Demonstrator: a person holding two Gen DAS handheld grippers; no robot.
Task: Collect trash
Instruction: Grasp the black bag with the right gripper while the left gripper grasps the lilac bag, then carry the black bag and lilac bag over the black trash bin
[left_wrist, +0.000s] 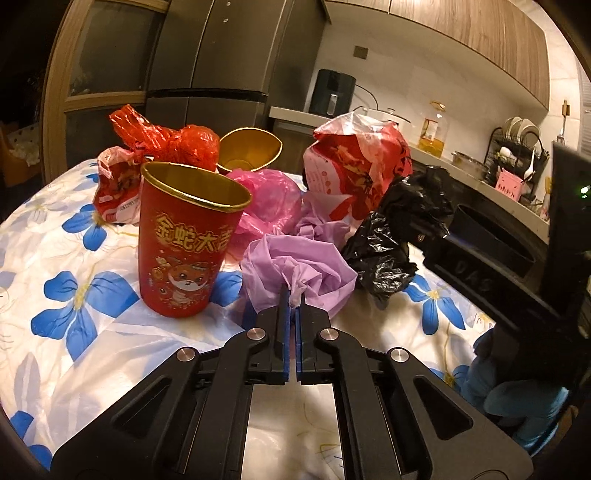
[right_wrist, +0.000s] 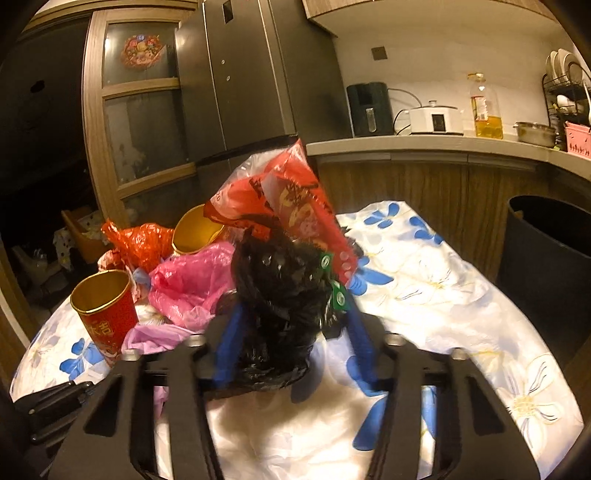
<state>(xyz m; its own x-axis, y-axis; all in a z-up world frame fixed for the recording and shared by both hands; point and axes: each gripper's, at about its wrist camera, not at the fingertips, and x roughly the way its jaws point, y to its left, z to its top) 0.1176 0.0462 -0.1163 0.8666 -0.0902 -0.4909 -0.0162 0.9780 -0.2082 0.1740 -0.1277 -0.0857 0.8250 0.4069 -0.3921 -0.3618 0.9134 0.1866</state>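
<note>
Left gripper (left_wrist: 294, 301) pinches purple bag (left_wrist: 295, 264); black bag (right_wrist: 275, 295) seemingly between right gripper (right_wrist: 291, 317) fingers.

Behind the table you have a tall dark fridge (right_wrist: 255, 74), with a wood-framed glass cabinet (right_wrist: 142, 110) to its left carrying a round red decoration (right_wrist: 141, 50). The floral tablecloth (right_wrist: 424, 266) is white with blue flowers. Along the counter (right_wrist: 424, 142) you see a black air fryer (right_wrist: 369, 109), a white cooker (right_wrist: 436, 120), a bottle of oil (right_wrist: 485, 107) and a steel pot (right_wrist: 535, 132). A dish rack (left_wrist: 515, 147) stands farther along, seemingly holding plates.
</note>
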